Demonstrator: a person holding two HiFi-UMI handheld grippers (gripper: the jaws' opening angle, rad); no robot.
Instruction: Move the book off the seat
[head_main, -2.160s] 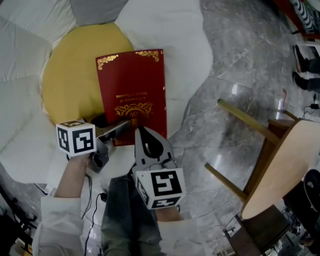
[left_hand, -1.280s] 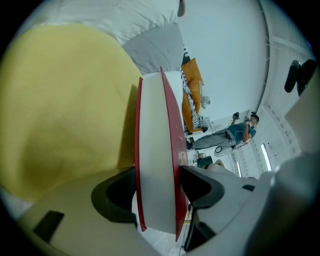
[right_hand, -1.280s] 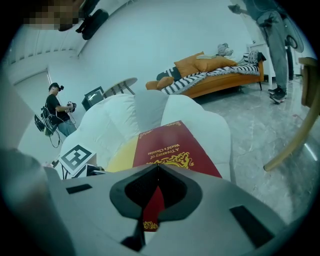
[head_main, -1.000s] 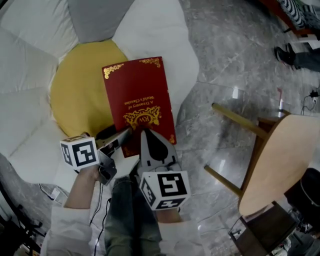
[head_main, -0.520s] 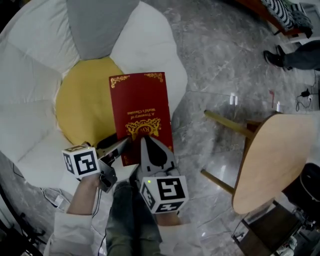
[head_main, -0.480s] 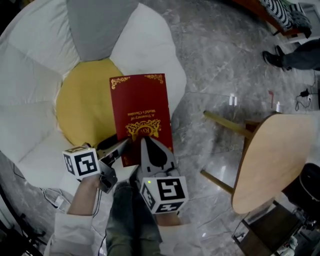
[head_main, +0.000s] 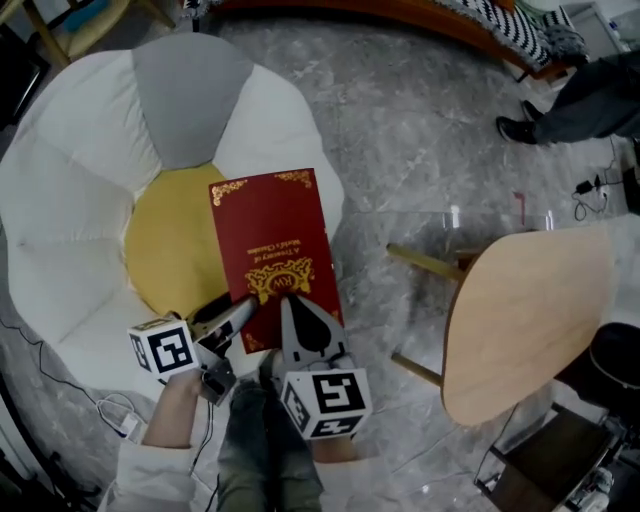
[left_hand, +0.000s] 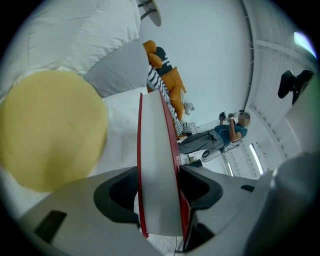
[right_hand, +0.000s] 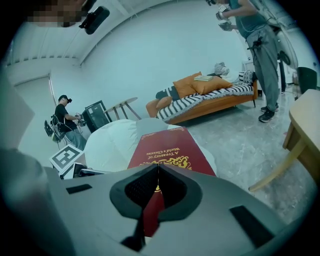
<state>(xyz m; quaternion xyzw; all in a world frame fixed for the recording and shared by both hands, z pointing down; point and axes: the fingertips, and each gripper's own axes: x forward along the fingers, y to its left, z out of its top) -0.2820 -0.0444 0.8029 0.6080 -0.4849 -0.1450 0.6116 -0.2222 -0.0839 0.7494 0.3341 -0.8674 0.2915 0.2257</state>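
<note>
A red book (head_main: 268, 240) with gold print hangs in the air above the white petal-shaped seat (head_main: 60, 230) and its yellow cushion (head_main: 170, 250). Both grippers hold it by its near edge. My left gripper (head_main: 243, 308) is shut on the near left corner. In the left gripper view the book (left_hand: 156, 130) stands edge-on, white pages between red covers, clamped between the jaws of that gripper (left_hand: 159, 182). My right gripper (head_main: 288, 300) is shut on the near edge beside it. In the right gripper view the cover (right_hand: 167, 147) runs out past the pinched jaws of that gripper (right_hand: 158, 170).
A round wooden table (head_main: 530, 320) on slanted legs stands to the right on the grey marble floor. A grey cushion (head_main: 185, 90) lies at the seat's back. A person's legs (head_main: 565, 95) are at the upper right, a cable (head_main: 60, 400) at the lower left.
Both grippers have risen with the book held between them. The seat and floor now look smaller and farther below, and more of the room shows.
</note>
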